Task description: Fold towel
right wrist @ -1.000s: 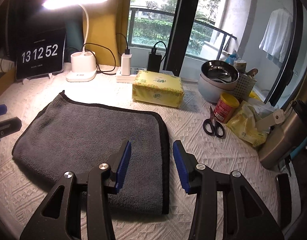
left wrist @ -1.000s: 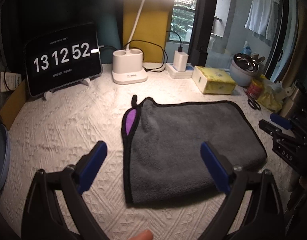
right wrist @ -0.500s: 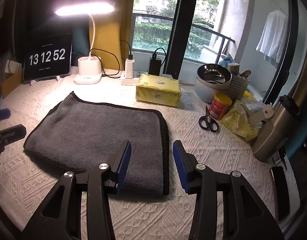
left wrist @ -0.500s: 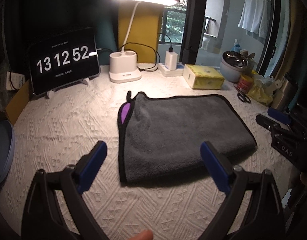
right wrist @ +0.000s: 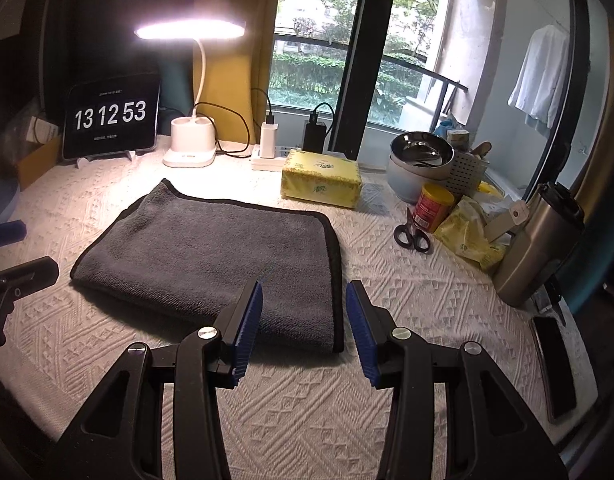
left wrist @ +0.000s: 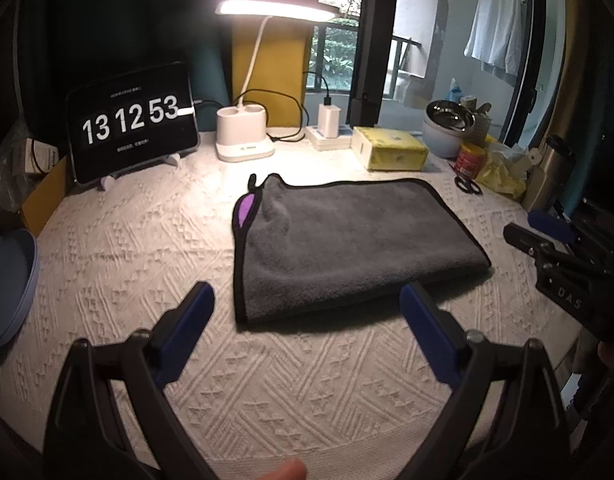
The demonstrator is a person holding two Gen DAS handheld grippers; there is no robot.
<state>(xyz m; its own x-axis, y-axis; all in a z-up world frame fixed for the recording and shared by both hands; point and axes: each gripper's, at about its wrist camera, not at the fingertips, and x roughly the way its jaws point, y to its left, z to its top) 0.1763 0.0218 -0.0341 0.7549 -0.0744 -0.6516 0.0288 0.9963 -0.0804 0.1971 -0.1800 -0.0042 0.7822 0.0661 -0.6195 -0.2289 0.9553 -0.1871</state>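
A grey towel [left wrist: 347,236] with black trim lies folded flat on the white textured tablecloth; a purple patch shows at its far left corner. It also shows in the right wrist view [right wrist: 215,252]. My left gripper [left wrist: 307,320] is wide open and empty, held back from the towel's near edge. My right gripper [right wrist: 303,320] is open and empty, just short of the towel's near right corner. The right gripper also shows at the right edge of the left wrist view [left wrist: 555,248].
At the back stand a clock tablet [left wrist: 133,120], a lit desk lamp [left wrist: 245,136], a charger [left wrist: 328,124] and a yellow tissue pack [left wrist: 391,148]. Scissors [right wrist: 413,236], a red can [right wrist: 433,206], metal bowls [right wrist: 421,160] and a steel flask [right wrist: 535,248] sit right. A blue plate [left wrist: 7,280] lies left.
Both grippers have drawn back and up from the towel, so it looks smaller and farther. The towel lies still. Both grippers stay open. The clock went from 52 to 53.
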